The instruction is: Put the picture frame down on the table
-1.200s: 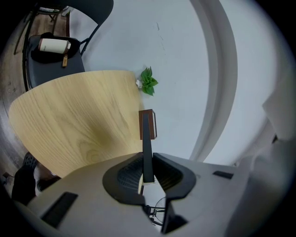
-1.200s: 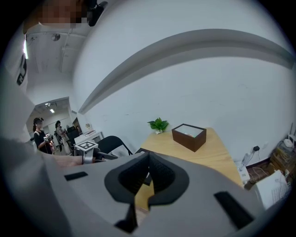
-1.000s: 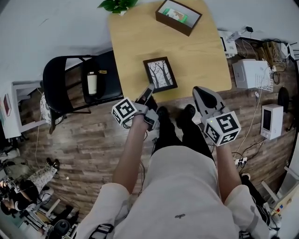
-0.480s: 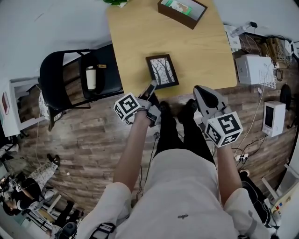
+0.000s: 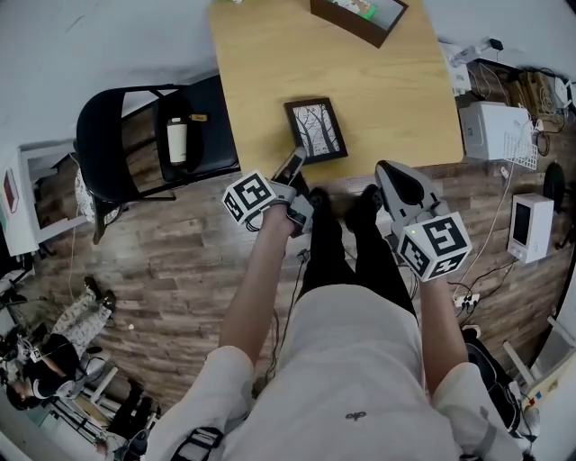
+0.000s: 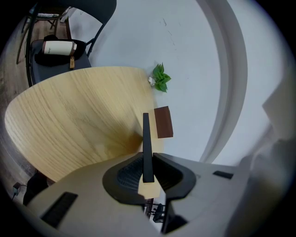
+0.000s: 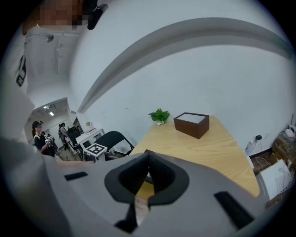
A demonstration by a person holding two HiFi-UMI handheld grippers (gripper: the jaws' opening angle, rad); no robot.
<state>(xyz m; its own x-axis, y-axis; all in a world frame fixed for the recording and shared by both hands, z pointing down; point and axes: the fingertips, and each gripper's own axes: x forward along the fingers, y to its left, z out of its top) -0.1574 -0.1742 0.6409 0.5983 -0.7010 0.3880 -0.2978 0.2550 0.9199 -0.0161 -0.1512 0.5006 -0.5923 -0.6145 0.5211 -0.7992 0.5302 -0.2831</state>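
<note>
The black picture frame (image 5: 315,131), with a drawing of bare trees, lies face up and roughly level over the near edge of the wooden table (image 5: 261,72). I cannot tell whether it touches the tabletop. My left gripper (image 5: 293,167) is shut on the frame's near left corner. In the left gripper view the frame (image 6: 146,139) shows edge-on as a thin dark bar clamped in the left gripper (image 6: 147,172), with a shadow on the wood beside it. My right gripper (image 5: 394,176) hangs off the table's front right, shut and holding nothing; the same shows for the right gripper (image 7: 147,177) in its own view.
A brown open box (image 5: 360,14) sits at the table's far end and a small green plant (image 6: 160,77) at its far corner. A black chair (image 5: 117,144) with a white bottle (image 5: 177,140) stands to the left. White appliances (image 5: 490,131) and cables fill the floor at right.
The head view has shifted, so the table and frame sit slightly higher in the picture. The left gripper stays shut on the frame and has edged forward with it. The right gripper holds its place.
</note>
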